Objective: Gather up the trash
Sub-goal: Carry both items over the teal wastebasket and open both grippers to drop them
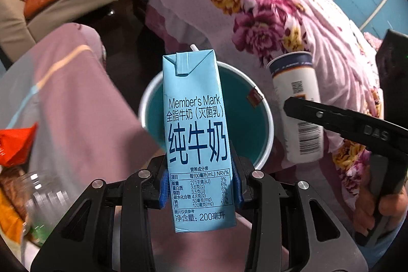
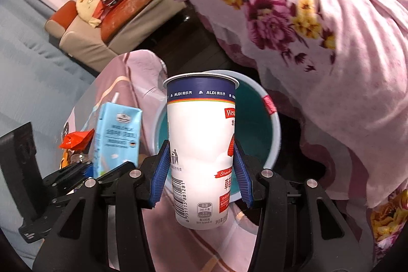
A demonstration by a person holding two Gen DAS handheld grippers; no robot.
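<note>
Pink bedding [image 1: 84,119] and a flowered quilt [image 1: 267,17] surround a round bin [image 1: 265,119] with a teal inside. Left gripper [image 1: 201,185] has its blue pads [image 1: 164,186] pressed against both sides of a light blue milk carton [image 1: 197,134], holding it upright in front of the bin. Right gripper [image 2: 200,175] clamps a white yogurt cup [image 2: 199,144] with a navy band between its pads [image 2: 159,175], also upright before the bin [image 2: 275,134], just beside the carton [image 2: 116,134]
</note>
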